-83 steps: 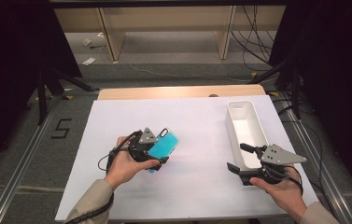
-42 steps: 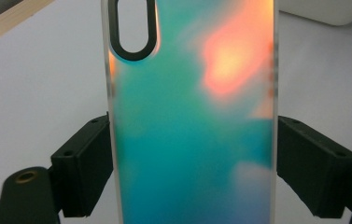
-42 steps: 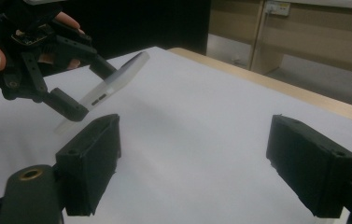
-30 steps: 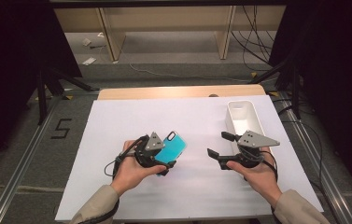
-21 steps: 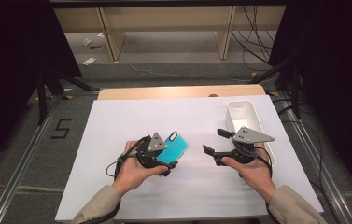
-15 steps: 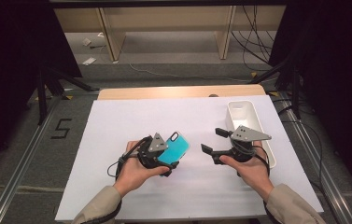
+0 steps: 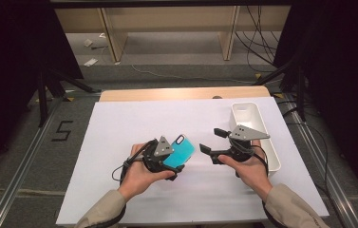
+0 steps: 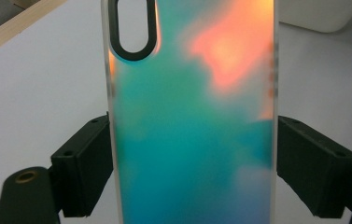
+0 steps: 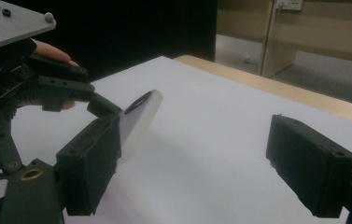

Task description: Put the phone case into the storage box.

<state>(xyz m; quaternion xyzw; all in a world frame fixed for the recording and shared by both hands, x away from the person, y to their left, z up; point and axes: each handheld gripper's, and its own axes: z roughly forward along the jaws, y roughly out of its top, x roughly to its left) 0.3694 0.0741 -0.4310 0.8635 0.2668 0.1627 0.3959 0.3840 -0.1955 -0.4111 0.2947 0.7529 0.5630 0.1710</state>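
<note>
Glossy teal-to-orange phone case (image 8: 192, 121), 1, rounded oblong with oval camera cutout, clamped edgewise in left gripper (image 7: 169, 159) above matte white table (image 7: 119, 123), right gripper (image 7: 213, 141) nearby, jaws wide, empty, 1 white tray (image 7: 262, 142).

A long white tray (image 7: 270, 148) sits on the white table sheet (image 7: 119, 123) just beyond the right-hand gripper, with wooden shelving (image 7: 167, 23) far across the floor.

Floor (image 7: 34, 142) marking (image 7: 62, 130): "5".
</note>
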